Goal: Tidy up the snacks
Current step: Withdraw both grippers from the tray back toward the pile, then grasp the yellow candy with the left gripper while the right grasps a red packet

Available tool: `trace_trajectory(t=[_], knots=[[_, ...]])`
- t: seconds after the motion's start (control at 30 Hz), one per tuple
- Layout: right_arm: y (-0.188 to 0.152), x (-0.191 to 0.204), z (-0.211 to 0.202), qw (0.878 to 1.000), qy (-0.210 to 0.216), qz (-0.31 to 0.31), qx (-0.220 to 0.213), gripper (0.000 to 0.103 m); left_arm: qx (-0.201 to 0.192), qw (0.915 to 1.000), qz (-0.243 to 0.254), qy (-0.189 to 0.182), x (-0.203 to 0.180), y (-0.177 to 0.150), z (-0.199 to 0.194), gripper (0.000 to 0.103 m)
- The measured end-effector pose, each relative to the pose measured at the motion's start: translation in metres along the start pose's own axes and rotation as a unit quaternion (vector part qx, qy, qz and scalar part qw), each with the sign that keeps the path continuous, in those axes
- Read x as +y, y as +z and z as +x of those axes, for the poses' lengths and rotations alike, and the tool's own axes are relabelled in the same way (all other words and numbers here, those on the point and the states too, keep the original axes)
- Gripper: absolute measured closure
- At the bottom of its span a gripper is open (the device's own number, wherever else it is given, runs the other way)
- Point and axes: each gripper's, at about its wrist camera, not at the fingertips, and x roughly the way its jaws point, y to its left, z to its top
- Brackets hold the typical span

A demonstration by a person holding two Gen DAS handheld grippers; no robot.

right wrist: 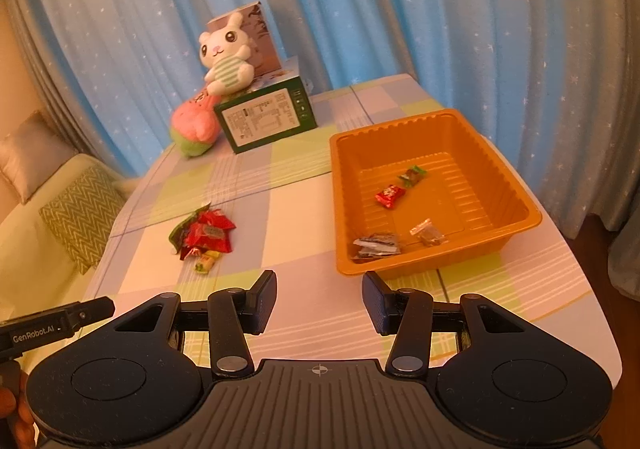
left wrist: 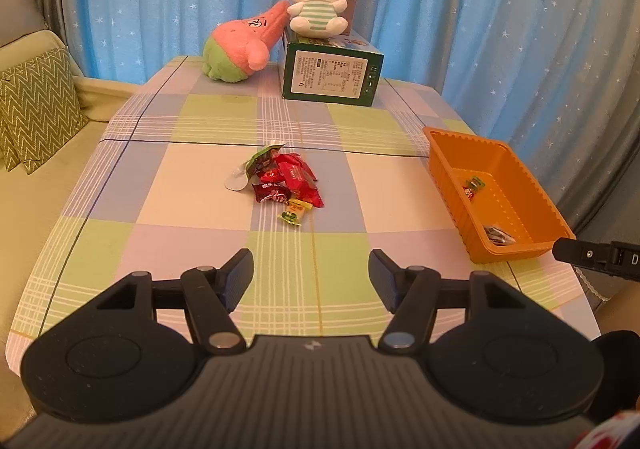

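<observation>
Right wrist view, orange tray (right wrist: 516,185) holding four wrapped snacks (right wrist: 390,196), both grippers' fingers released, grasping nothing.

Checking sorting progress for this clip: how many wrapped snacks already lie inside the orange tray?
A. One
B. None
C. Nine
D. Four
D: the right wrist view shows four pieces on the floor of the orange tray: a green-ended candy, a red candy, a silvery packet and a clear-wrapped piece.
</observation>
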Motion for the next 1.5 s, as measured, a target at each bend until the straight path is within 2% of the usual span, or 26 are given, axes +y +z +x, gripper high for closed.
trace_trajectory(t=[0.3, 0.67, 0.9, 0.97, 1.1, 1.27, 1.4, 1.5], knots=[[-0.005, 0.012, 0.021, 1.0, 0.007, -0.022, 0.013, 0.055, 0.007, 1.0, 0.006, -0.002, 0.01, 0.005, 0.017, 0.043], [-0.007, 0.028, 0.077, 0.998, 0.015, -0.054, 0.034, 0.055, 0.033, 0.9983, 0.047, -0.006, 0.018, 0.016, 0.078, 0.045], [-0.002, 0.038, 0.12, 0.996, 0.023, -0.08, 0.041, 0.055, 0.048, 0.9966, 0.067, -0.006, 0.024, 0.024, 0.126, 0.054], [-0.001, 0.039, 0.132, 0.995, 0.022, -0.087, 0.043, 0.055, 0.049, 0.996, 0.073, -0.011, 0.026, 0.028, 0.139, 0.054], [0.0, 0.042, 0.153, 0.994, 0.023, -0.094, 0.048, 0.055, 0.052, 0.9947, 0.085, -0.023, 0.026, 0.031, 0.165, 0.06], [0.0, 0.043, 0.17, 0.993, 0.022, -0.1, 0.055, 0.055, 0.057, 0.9928, 0.101, -0.026, 0.024, 0.03, 0.193, 0.068], [0.001, 0.044, 0.178, 0.993, 0.021, -0.105, 0.058, 0.055, 0.06, 0.992, 0.106, -0.034, 0.024, 0.03, 0.21, 0.078], [0.001, 0.046, 0.183, 0.992, 0.02, -0.109, 0.06, 0.055, 0.061, 0.991, 0.113, -0.038, 0.024, 0.029, 0.217, 0.081]])
